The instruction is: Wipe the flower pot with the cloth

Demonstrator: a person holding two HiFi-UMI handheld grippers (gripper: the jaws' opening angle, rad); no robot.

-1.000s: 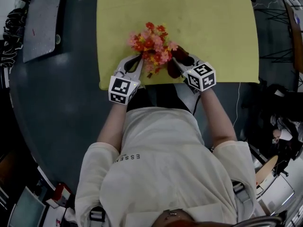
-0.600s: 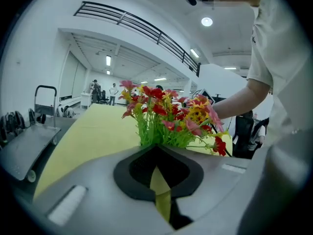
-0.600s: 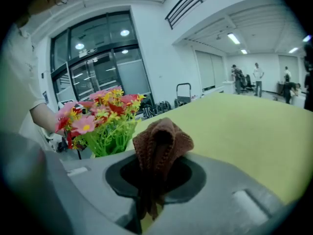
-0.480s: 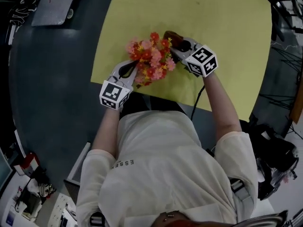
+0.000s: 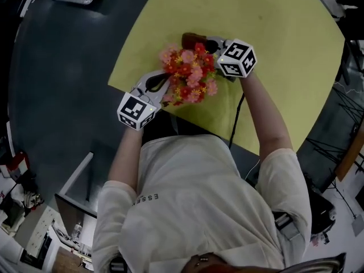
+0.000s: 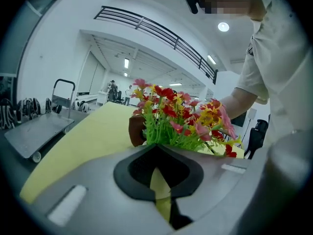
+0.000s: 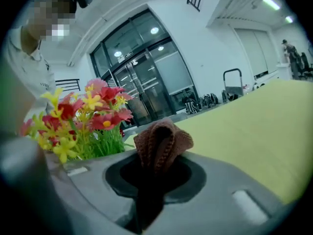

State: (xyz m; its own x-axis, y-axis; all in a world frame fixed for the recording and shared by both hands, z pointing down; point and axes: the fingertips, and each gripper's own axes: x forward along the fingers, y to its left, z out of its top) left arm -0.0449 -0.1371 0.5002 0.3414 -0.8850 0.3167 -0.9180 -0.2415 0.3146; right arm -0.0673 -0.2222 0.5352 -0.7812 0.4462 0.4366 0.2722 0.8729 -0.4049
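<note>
A bunch of red, pink and yellow artificial flowers (image 5: 190, 75) stands near the front edge of the yellow table (image 5: 273, 21); the blooms hide the pot from above. My left gripper (image 5: 165, 78) is shut, its tips at the near left base of the green stems (image 6: 166, 133). My right gripper (image 5: 199, 40) is on the far side of the flowers, shut on a brown knitted cloth (image 7: 164, 141) that bulges out past its jaws. A dark brown shape (image 6: 137, 130) shows left of the stems; cloth or pot, I cannot tell.
The table's near edge (image 5: 170, 110) runs just under my left gripper, with dark floor (image 5: 68, 84) beyond it. A cable (image 5: 236, 124) hangs from the right gripper. A flat cart (image 6: 34, 131) stands far off to the left.
My right gripper has carried the cloth from the near right side of the flowers round to their far side. The left gripper has stayed at the flowers' base.
</note>
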